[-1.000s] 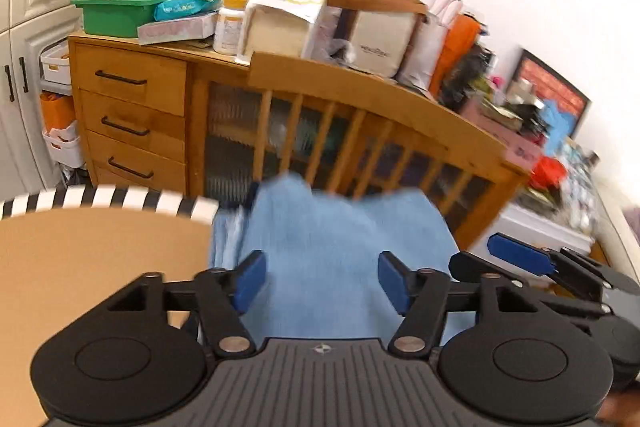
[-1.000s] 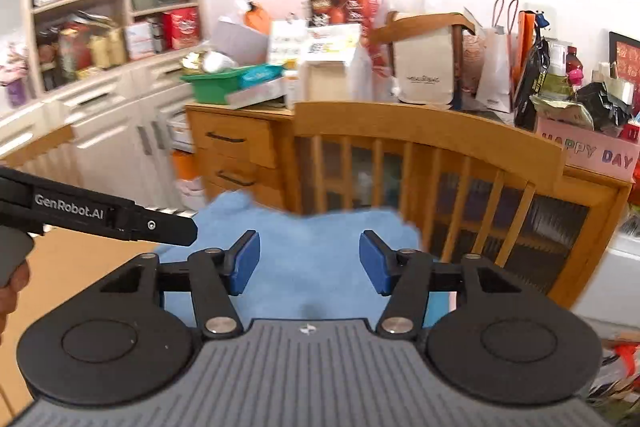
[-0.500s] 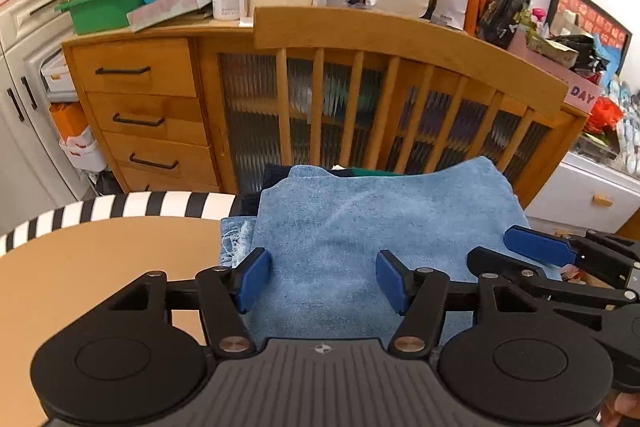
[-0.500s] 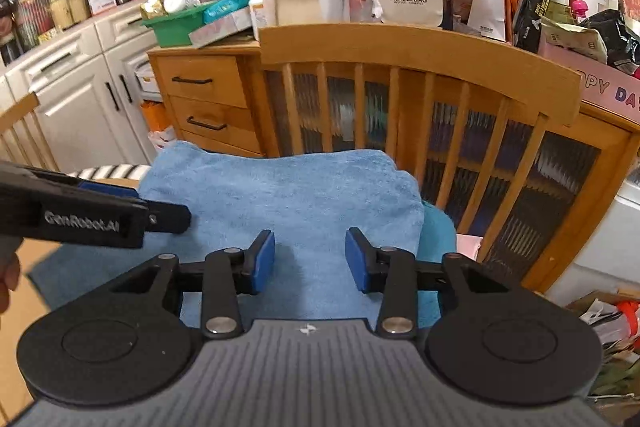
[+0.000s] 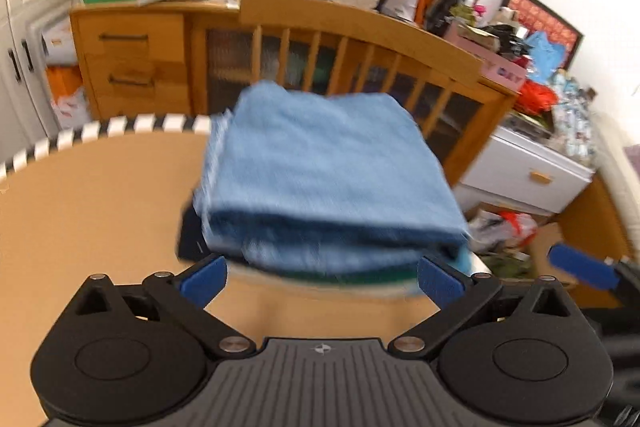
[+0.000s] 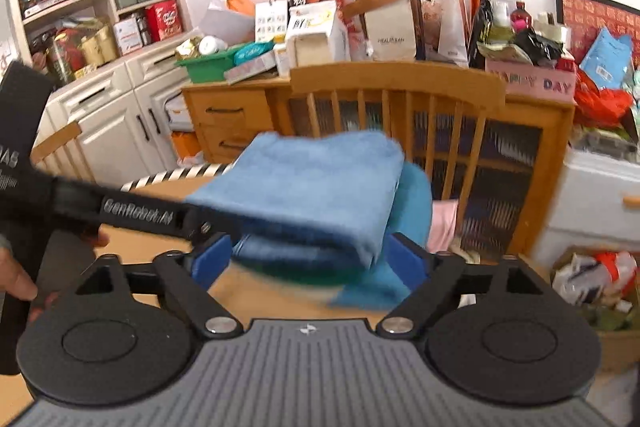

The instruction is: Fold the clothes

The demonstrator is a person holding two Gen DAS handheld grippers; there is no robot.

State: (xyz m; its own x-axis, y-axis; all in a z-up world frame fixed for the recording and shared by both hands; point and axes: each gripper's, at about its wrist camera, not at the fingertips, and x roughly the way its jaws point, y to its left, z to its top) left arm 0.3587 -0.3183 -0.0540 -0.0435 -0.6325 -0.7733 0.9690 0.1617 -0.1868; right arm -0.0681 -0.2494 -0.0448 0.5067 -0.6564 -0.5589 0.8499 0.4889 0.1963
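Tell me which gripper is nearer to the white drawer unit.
Right. The right gripper is between the white drawer unit and the left gripper. Both jaws are opening, gripping nothing.

We read "GenRobot.AI" in white letters on the black arm of the left gripper (image 6: 208, 223), "DAY" in blue on a pink box (image 6: 532, 85) on the sideboard, and, faintly, "MEAL BAG" on a beige tote (image 6: 390, 31) there.
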